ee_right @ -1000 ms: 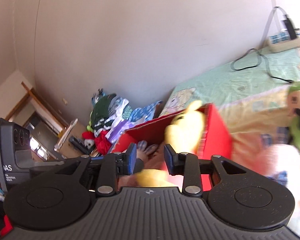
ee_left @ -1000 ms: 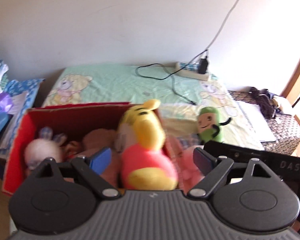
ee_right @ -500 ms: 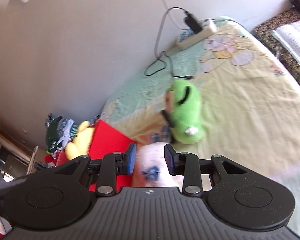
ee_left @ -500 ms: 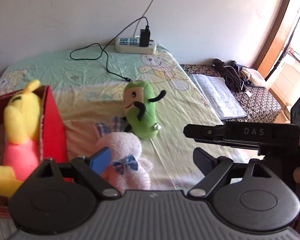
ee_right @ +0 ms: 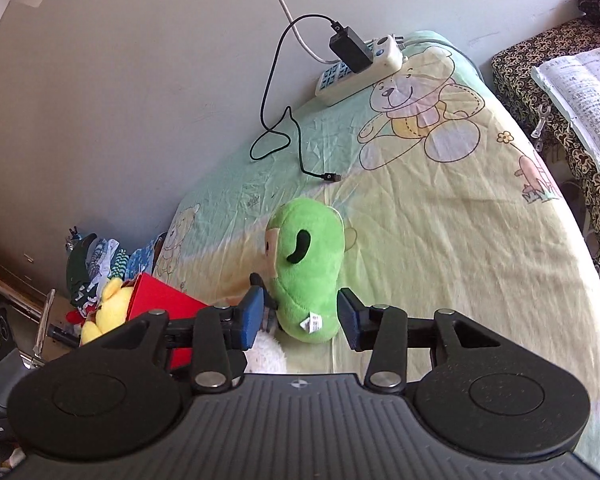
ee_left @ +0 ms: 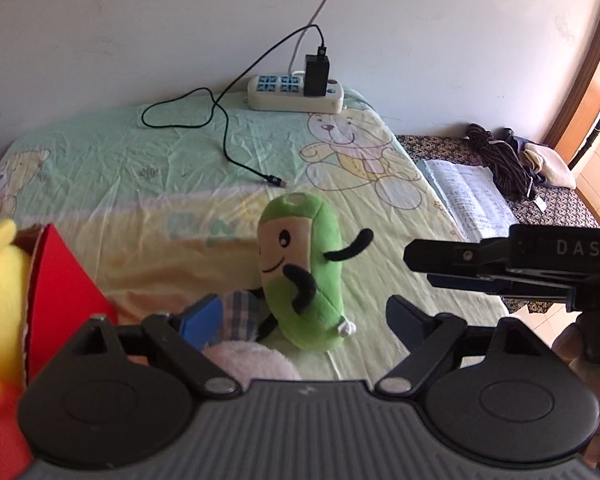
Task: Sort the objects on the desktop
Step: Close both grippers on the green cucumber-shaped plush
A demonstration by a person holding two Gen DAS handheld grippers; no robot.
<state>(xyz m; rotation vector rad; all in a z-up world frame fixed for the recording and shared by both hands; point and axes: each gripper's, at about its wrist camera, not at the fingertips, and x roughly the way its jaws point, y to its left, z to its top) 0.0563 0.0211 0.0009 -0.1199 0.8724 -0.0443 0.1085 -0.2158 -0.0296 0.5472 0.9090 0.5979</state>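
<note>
A pale green and yellow sheet printed with cartoon teddy bears covers the bed, which stands against a plain off-white wall. At the far edge lies a cream power strip with a black charger plugged in; its thin black cable loops across the sheet. To the right, a patterned dark cloth holds an open printed booklet.

A bright green bean-shaped plush toy with a tan face, black smile and thin black arms lies near the middle of the bed. Its long axis runs near to far, rounded top toward the wall, and its face turns left. A small white tag sits at its near end.

The right gripper has its fingers spread apart on either side of the toy's near end, not pressing it. The left gripper is also released, fingers wide, with the toy between and beyond them.

At the near left stands a red cardboard box holding a yellow plush bear in a red shirt. A pale pink fluffy plush lies just in front of the green toy.
</note>
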